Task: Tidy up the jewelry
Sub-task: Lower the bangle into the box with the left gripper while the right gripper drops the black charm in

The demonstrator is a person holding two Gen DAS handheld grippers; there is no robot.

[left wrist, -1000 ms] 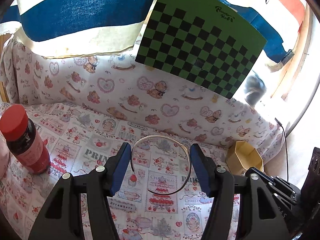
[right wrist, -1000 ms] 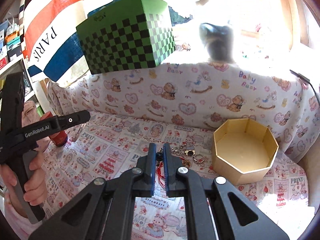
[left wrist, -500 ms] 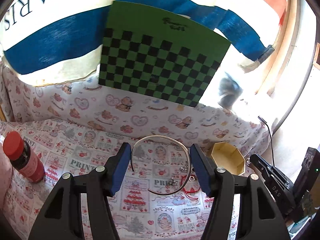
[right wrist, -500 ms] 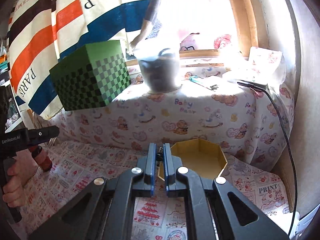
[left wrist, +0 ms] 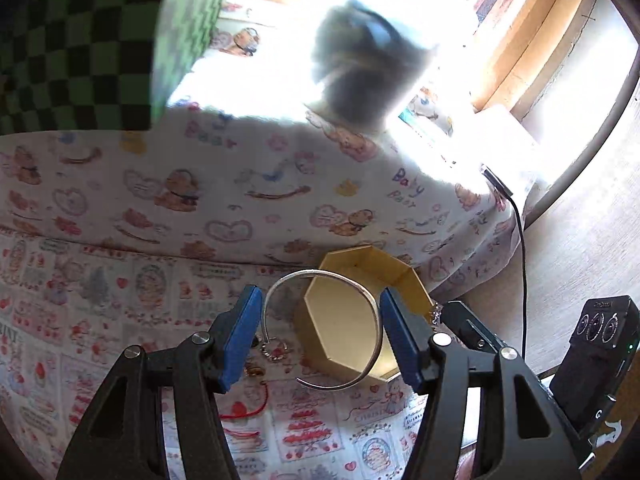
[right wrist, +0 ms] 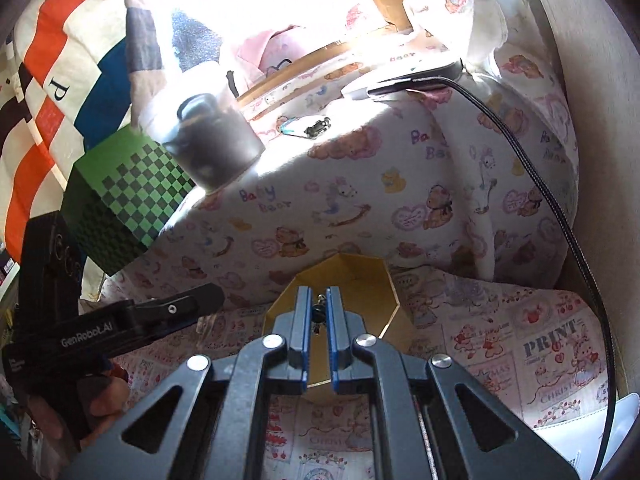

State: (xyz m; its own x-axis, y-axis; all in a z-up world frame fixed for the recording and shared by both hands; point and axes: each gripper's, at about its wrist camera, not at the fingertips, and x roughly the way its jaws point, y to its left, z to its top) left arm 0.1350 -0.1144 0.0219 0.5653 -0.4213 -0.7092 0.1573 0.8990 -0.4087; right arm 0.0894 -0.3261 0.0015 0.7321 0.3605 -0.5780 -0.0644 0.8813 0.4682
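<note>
My left gripper [left wrist: 319, 295] is shut on a silver open bangle [left wrist: 332, 275], its blue pads pressing the ring's two sides. The bangle hangs above the near-left part of a gold octagonal box [left wrist: 384, 268] standing on the printed cloth. In the right wrist view my right gripper [right wrist: 319, 292] is shut on a small dark jewelry piece [right wrist: 318, 312], which hangs over the open box [right wrist: 352, 272]. The right gripper's black tip [left wrist: 468, 328] shows beside the box with a bit of chain at its end. A hand [right wrist: 108, 396] holds the left gripper's body [right wrist: 160, 312] at the left.
Loose jewelry [left wrist: 274, 350] and a red cord [left wrist: 244, 410] lie on the cloth left of the box. Behind, a cloth-covered ledge carries a green checkered box [right wrist: 128, 184], a dark jar [right wrist: 212, 148] and a device with a black cable [right wrist: 540, 200].
Both grippers have swung right toward the gold box, each keeping its load. The red-capped bottle has left the left view. The right gripper has rolled and now points at the box.
</note>
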